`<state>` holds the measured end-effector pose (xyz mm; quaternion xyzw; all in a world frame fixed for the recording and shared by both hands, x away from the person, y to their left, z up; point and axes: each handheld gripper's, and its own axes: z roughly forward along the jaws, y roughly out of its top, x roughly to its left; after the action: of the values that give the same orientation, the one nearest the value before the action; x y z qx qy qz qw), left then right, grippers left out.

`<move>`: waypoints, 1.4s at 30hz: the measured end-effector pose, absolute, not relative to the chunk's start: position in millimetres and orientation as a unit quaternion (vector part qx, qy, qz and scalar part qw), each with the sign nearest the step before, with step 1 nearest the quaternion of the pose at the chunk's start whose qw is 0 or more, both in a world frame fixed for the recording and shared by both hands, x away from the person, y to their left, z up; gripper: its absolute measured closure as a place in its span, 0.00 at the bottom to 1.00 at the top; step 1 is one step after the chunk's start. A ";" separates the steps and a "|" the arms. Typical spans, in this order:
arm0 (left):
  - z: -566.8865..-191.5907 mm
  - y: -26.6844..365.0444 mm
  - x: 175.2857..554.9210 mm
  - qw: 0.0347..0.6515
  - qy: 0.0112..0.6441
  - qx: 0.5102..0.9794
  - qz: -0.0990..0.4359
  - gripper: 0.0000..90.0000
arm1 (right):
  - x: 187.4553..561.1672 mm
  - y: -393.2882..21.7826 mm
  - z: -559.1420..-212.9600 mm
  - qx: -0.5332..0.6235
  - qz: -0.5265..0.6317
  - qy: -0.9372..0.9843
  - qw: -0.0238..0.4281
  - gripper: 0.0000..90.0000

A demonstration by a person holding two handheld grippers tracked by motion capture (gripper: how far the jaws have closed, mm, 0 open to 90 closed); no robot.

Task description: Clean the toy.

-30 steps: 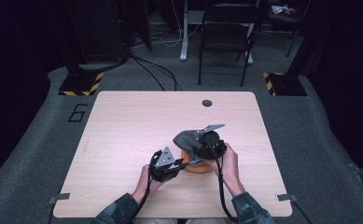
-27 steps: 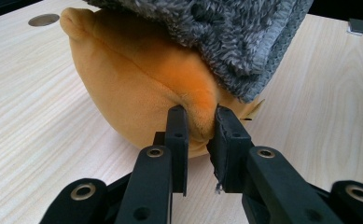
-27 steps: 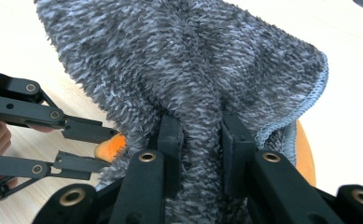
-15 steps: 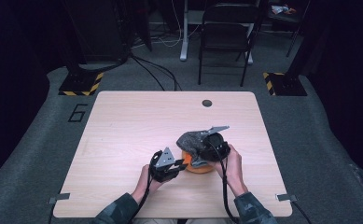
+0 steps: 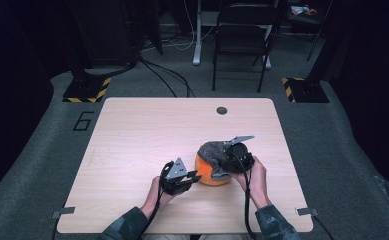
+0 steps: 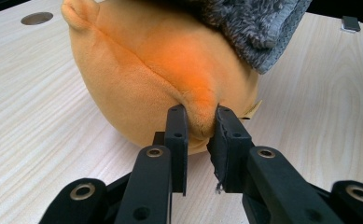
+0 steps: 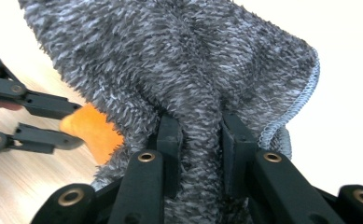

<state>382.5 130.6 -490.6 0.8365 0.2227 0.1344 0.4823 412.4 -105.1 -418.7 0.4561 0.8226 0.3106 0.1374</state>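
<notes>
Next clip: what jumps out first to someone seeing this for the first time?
The orange plush ball near the table's front edge, half covered by a fuzzy grey cloth. The left gripper pinches a fold of the plush from the side, while the right gripper clamps a bunch of the cloth on top.

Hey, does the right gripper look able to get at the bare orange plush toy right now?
Probably not yet. The right gripper is shut on a fold of the fuzzy grey cloth draped over the orange plush toy, and the left gripper pinches the toy's exposed side.
</notes>
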 end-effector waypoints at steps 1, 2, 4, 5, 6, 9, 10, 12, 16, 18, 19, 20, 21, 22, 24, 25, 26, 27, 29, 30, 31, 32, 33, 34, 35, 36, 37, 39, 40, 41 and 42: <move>-490.6 130.7 382.5 0.482 0.223 0.836 0.135 0.86 | 412.7 -107.1 -419.6 0.456 0.313 0.822 0.137 0.80; -490.7 130.7 382.6 0.482 0.223 0.836 0.135 0.86 | 412.3 -108.7 -419.9 0.461 0.310 0.820 0.135 0.80; -490.6 130.7 382.5 0.482 0.223 0.837 0.134 0.85 | 412.5 -112.6 -421.3 0.467 0.305 0.819 0.136 0.80; -490.6 130.6 382.5 0.482 0.223 0.837 0.135 0.85 | 412.6 -114.6 -422.1 0.470 0.303 0.818 0.134 0.80; -490.6 130.6 382.4 0.482 0.223 0.837 0.134 0.85 | 412.6 -116.3 -423.2 0.472 0.303 0.817 0.135 0.80; -490.7 130.6 382.4 0.481 0.222 0.837 0.135 0.85 | 412.2 -122.2 -426.5 0.481 0.297 0.814 0.133 0.80; -490.8 130.6 382.6 0.481 0.222 0.837 0.135 0.85 | 412.2 -124.1 -427.7 0.483 0.295 0.814 0.131 0.80; -491.2 130.7 382.6 0.483 0.224 0.836 0.132 0.85 | 413.3 -128.5 -430.2 0.489 0.291 0.812 0.130 0.80; -491.9 130.4 382.8 0.485 0.227 0.834 0.134 0.85 | 416.0 -139.0 -437.2 0.507 0.280 0.806 0.120 0.80; -492.0 130.4 383.0 0.485 0.227 0.834 0.133 0.85 | 418.1 -142.5 -441.0 0.516 0.278 0.802 0.114 0.80; -491.7 130.7 383.1 0.483 0.226 0.836 0.131 0.85 | 418.8 -143.8 -442.3 0.518 0.277 0.802 0.110 0.80; -491.8 130.7 383.2 0.484 0.226 0.835 0.131 0.85 | 419.4 -144.7 -443.7 0.520 0.275 0.801 0.112 0.80; -492.0 130.6 383.2 0.484 0.227 0.835 0.131 0.85 | 419.7 -145.1 -444.7 0.528 0.270 0.798 0.110 0.80; -492.0 130.7 383.2 0.484 0.227 0.835 0.131 0.85 | 420.5 -146.5 -446.2 0.529 0.267 0.798 0.109 0.80; -492.1 130.6 383.2 0.485 0.227 0.835 0.131 0.85 | 422.0 -149.2 -450.1 0.537 0.264 0.794 0.106 0.80; -492.0 130.8 383.4 0.484 0.226 0.836 0.129 0.85 | 423.3 -151.1 -452.0 0.537 0.262 0.795 0.104 0.80; -492.3 130.6 383.4 0.485 0.227 0.834 0.132 0.85 | 424.2 -152.3 -453.9 0.542 0.258 0.793 0.103 0.80; -492.3 130.7 383.4 0.485 0.227 0.834 0.131 0.85 | 425.2 -153.4 -456.2 0.545 0.254 0.792 0.104 0.80; -492.7 130.8 383.7 0.484 0.230 0.834 0.131 0.85 | 427.7 -154.9 -462.8 0.551 0.236 0.793 0.108 0.80; -492.7 131.2 384.1 0.484 0.231 0.834 0.130 0.85 | 429.0 -155.0 -467.2 0.556 0.226 0.792 0.110 0.80; -492.8 131.7 384.5 0.483 0.232 0.835 0.129 0.85 | 430.5 -155.4 -471.4 0.561 0.218 0.791 0.106 0.80; -493.0 132.1 384.9 0.482 0.232 0.835 0.129 0.85 | 432.1 -155.8 -475.4 0.567 0.216 0.789 0.101 0.80; -493.1 132.5 385.0 0.483 0.235 0.833 0.129 0.85 | 433.6 -157.1 -477.9 0.564 0.212 0.792 0.099 0.80; -493.5 132.7 385.3 0.484 0.236 0.832 0.131 0.85 | 434.5 -157.5 -478.6 0.567 0.208 0.790 0.101 0.80; -493.0 133.7 386.1 0.482 0.235 0.834 0.130 0.85 | 435.0 -158.4 -477.7 0.567 0.206 0.790 0.107 0.80; -493.2 134.2 386.2 0.482 0.237 0.834 0.129 0.85 | 435.0 -159.3 -475.5 0.569 0.205 0.789 0.111 0.80; -493.4 134.7 386.7 0.482 0.239 0.833 0.127 0.85 | 434.3 -160.6 -472.0 0.571 0.211 0.785 0.113 0.80; -494.2 135.3 387.9 0.482 0.243 0.832 0.127 0.85 | 431.5 -163.5 -460.6 0.570 0.226 0.779 0.129 0.80; -494.4 135.6 388.3 0.483 0.244 0.832 0.125 0.85 | 429.4 -164.6 -453.6 0.566 0.239 0.777 0.139 0.80; -494.4 135.8 388.4 0.483 0.244 0.832 0.126 0.85 | 427.0 -164.7 -446.1 0.565 0.254 0.772 0.141 0.80; -494.3 135.7 388.3 0.483 0.244 0.831 0.126 0.85 | 424.4 -163.6 -438.7 0.561 0.269 0.770 0.144 0.80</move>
<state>388.3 135.7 -494.3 0.8314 0.2442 0.1258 0.4830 424.4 -163.6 -438.7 0.5607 0.7698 0.2688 0.1438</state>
